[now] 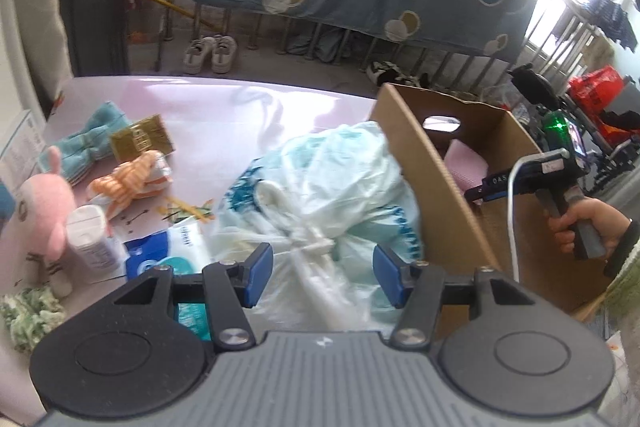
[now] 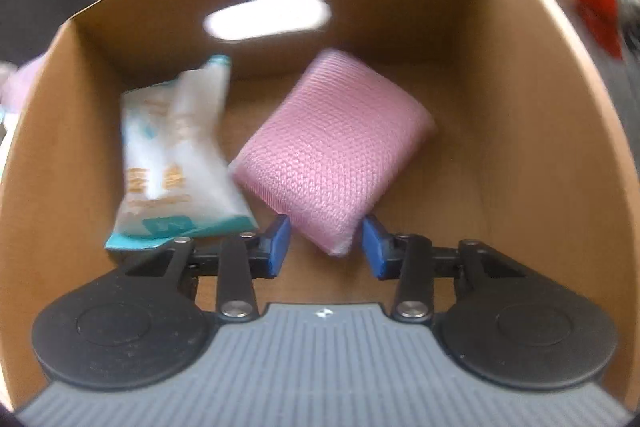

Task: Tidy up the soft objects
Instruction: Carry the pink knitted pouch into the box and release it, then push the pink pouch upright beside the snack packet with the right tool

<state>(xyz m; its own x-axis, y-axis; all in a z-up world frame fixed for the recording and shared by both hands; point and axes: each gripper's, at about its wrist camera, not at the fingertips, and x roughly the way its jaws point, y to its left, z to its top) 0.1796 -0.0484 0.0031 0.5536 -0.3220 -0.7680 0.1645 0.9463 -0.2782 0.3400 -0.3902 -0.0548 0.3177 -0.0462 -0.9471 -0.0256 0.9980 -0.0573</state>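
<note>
A: Right gripper [image 2: 325, 241] hangs inside the cardboard box [image 2: 520, 147], jaws apart around the pink pad's [image 2: 332, 151] corner, apparently not pinching.

B: Left gripper [image 1: 323, 275] gapes over the knotted plastic bag [image 1: 320, 195] beside the box. Next, I'd judge: grab that knot.

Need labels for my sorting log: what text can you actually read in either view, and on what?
"OAS", partly cut off: on the right gripper body.
Teal print on tied plastic bag: crumpled, unreadable.
Gold characters on white-teal packet in cardboard box: blurred.
Blue-white pack: unreadable.
</note>
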